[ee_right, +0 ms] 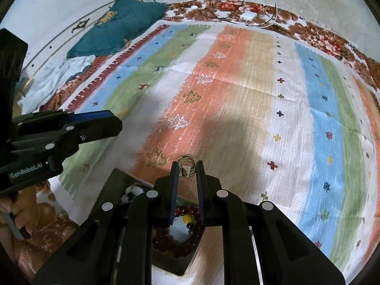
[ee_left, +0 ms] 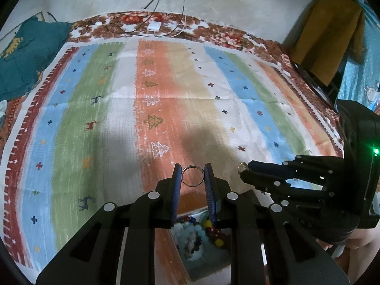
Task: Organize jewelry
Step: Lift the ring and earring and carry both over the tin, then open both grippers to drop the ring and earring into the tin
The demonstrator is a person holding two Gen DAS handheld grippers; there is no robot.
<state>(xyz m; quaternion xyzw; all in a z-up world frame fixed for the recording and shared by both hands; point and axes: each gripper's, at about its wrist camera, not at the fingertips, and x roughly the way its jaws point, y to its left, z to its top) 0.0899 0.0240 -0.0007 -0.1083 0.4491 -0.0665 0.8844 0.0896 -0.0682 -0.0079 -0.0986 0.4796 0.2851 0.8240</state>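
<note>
My left gripper (ee_left: 192,171) is shut on a thin silver ring (ee_left: 192,175), held upright between its fingertips above the striped cloth (ee_left: 106,109). My right gripper (ee_right: 187,168) is shut on a gold ring with a small charm (ee_right: 187,163); it also shows at the right of the left wrist view (ee_left: 244,169). Below both grippers lies a box of coloured bead bracelets (ee_left: 201,235), also seen in the right wrist view (ee_right: 182,223). The left gripper shows at the left of the right wrist view (ee_right: 114,123).
A teal cushion (ee_right: 118,26) and white cloth (ee_right: 59,76) lie at the far left. A white charger with cables (ee_right: 248,16) sits at the far edge. A yellow garment (ee_left: 327,38) hangs at the right.
</note>
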